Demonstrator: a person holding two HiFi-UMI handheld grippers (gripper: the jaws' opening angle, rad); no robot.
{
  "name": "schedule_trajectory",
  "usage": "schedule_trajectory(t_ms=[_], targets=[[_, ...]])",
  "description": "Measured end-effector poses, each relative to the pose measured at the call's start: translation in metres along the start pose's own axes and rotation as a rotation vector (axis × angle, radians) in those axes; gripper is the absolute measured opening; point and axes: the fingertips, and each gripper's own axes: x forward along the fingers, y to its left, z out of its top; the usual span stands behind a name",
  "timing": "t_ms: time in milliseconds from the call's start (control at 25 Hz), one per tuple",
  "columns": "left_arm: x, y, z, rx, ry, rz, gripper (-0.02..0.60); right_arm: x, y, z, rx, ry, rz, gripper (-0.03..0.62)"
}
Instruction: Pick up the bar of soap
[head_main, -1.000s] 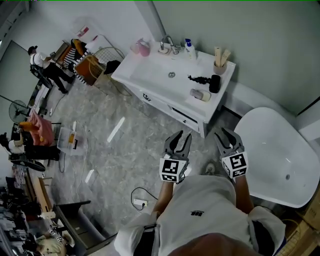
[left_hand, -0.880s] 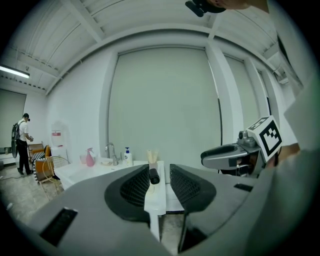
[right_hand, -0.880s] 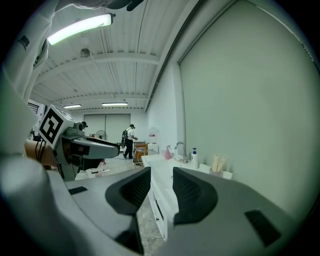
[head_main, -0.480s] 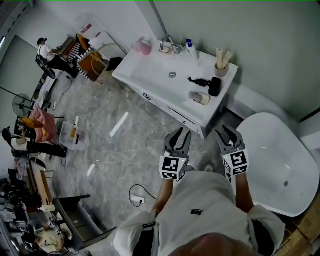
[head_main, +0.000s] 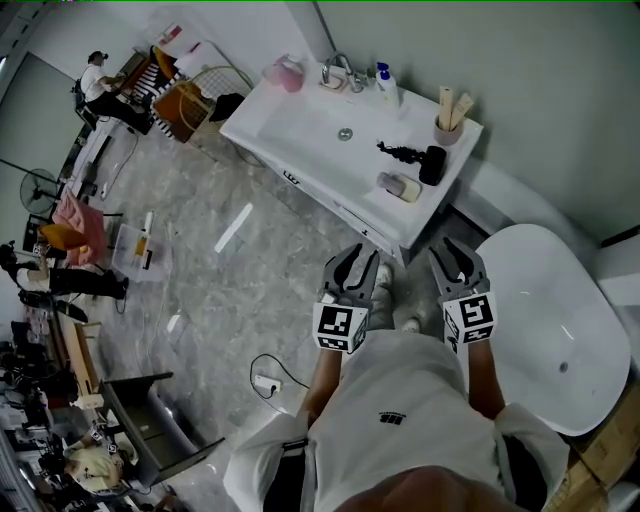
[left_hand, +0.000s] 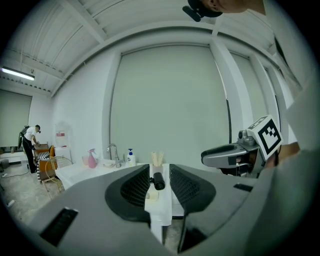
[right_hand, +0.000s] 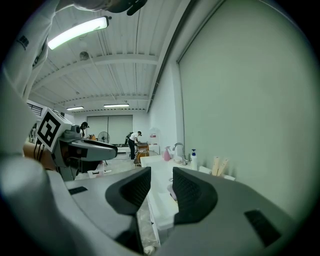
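A pale bar-shaped piece, probably the soap (head_main: 402, 188), lies on the near right end of the white vanity top (head_main: 300, 125), beside a black cylinder (head_main: 431, 166). In the left gripper view the soap (left_hand: 151, 195) shows through the narrow slit between the jaws, below the black cylinder (left_hand: 158, 181). My left gripper (head_main: 357, 258) and right gripper (head_main: 450, 250) hover side by side just short of the vanity's front corner. On both the jaws stand close together with nothing between them. The left gripper (left_hand: 160, 172) and the right gripper (right_hand: 161, 175) point almost level at the counter.
On the vanity stand a faucet (head_main: 338, 72), a pink spray bottle (head_main: 286, 72), a pump dispenser (head_main: 386, 84) and a cup of brushes (head_main: 447, 120). A white bathtub (head_main: 560, 340) lies to the right. A cable and socket strip (head_main: 265, 380) lie on the floor. People work at the far left.
Both grippers have come a little nearer to the vanity's front corner along with the person. Their jaws look the same as before.
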Motion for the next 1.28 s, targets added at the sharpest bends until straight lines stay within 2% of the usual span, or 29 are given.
schedule_trajectory(t_ms=[200,440,800,1280], targets=[[0.011,0.016,0.002,-0.015,-0.017,-0.003,0.137,0.015,0.003,0.001,-0.007,0.018,0.000,0.147],[0.039,0.036,0.008,-0.036,-0.056,-0.048,0.137,0.050,-0.008,0.008,-0.020,0.032,-0.006,0.147],[0.084,0.083,0.007,-0.063,-0.036,-0.084,0.137,0.112,-0.022,0.019,-0.033,0.076,-0.003,0.147],[0.137,0.134,0.007,-0.065,-0.013,-0.186,0.137,0.173,-0.036,0.026,-0.025,0.136,-0.076,0.147]])
